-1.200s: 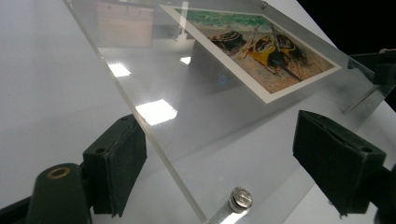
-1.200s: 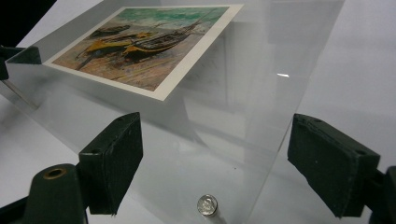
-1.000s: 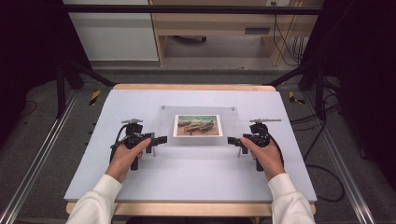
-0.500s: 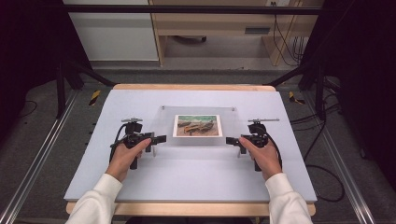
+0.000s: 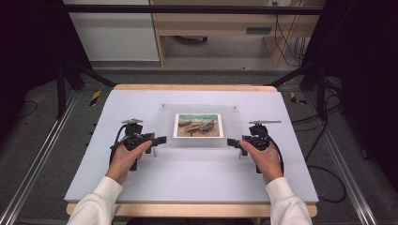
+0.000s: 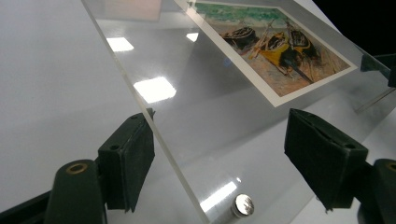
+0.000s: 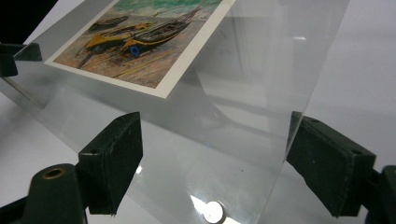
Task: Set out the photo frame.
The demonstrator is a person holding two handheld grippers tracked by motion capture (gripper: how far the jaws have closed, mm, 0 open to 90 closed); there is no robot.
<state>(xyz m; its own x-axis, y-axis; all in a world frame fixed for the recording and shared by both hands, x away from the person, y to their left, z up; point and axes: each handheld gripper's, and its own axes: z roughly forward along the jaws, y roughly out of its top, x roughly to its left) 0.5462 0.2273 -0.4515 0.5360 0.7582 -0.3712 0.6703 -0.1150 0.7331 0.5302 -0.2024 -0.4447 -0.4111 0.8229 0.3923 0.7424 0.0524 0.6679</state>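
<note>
High view: framed print (image 5: 198, 125) lies between both tongs.

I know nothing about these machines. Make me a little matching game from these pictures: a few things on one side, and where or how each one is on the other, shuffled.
Things:
1. boat picture
2. left claw
3. right claw
4. small silver magnet

Places or states:
A. open, at the clear sheet's right side
B. near a corner of the clear sheet, a round disc
C. in the middle, under the clear sheet
D. open, at the clear sheet's left side

Pairs: 1-C, 2-D, 3-A, 4-B
</note>
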